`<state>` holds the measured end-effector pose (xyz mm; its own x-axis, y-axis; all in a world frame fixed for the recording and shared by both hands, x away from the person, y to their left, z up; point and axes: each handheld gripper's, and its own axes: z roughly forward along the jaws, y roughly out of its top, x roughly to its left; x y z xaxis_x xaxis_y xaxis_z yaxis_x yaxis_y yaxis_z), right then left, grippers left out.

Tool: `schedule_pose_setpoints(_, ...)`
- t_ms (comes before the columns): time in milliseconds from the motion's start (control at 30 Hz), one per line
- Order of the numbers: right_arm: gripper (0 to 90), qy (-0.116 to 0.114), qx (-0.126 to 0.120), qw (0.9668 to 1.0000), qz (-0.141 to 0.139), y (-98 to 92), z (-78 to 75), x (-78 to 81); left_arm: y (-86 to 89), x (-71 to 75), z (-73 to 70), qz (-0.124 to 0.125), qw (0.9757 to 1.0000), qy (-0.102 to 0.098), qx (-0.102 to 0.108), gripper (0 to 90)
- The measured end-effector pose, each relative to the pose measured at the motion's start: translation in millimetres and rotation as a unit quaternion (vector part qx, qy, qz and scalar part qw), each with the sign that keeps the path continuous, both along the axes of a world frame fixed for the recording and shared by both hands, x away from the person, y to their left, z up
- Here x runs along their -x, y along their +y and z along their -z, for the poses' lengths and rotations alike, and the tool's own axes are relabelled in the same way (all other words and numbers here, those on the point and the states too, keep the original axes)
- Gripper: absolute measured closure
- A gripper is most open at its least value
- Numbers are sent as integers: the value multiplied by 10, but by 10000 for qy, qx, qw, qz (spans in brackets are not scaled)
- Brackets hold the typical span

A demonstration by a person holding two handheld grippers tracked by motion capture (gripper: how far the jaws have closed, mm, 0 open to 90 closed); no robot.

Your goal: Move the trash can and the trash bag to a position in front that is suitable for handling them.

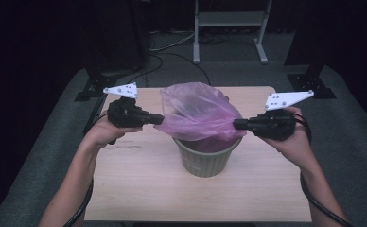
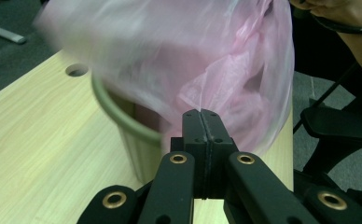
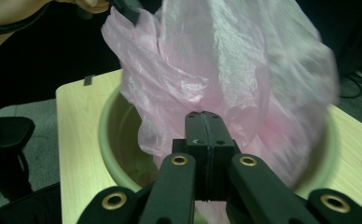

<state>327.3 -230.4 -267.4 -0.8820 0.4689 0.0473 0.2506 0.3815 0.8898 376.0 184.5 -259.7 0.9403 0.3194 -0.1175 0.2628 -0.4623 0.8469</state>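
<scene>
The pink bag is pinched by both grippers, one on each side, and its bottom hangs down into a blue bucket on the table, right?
Not quite: the bucket is pale green, not blue, as the high view shows. The rest holds: the left gripper and the right gripper each pinch a side of the pink bag, whose bottom hangs into the bucket on the table.

Both arms reach forward and spread apart. The left tool point(image 1: 159, 119) and the right tool point(image 1: 237, 124) lie level and point at each other. Each has its jaws squeezed tight together.
</scene>
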Motion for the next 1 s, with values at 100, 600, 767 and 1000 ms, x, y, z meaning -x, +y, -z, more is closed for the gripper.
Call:
schedule_pose_setpoints(100, 900, 20, -40, 9999, 148, -125, 14, -2, 66, -20, 5, -125, 9999, 10, 46, 900)
schedule_pose_setpoints(600, 900, 216, -113, 9970, 737, -596, 174, -3, 417, -35, 6, -571, 9983, 59, 122, 900)
schedule_pose_setpoints(767, 900, 251, -111, 9958, 870, -693, 193, 2, 532, -17, -12, -684, 9975, 57, 154, 900)
schedule_pose_setpoints(1000, 900, 329, -82, 9943, 1006, -799, 242, 2, 678, 13, 2, -843, 9963, 99, 116, 900)
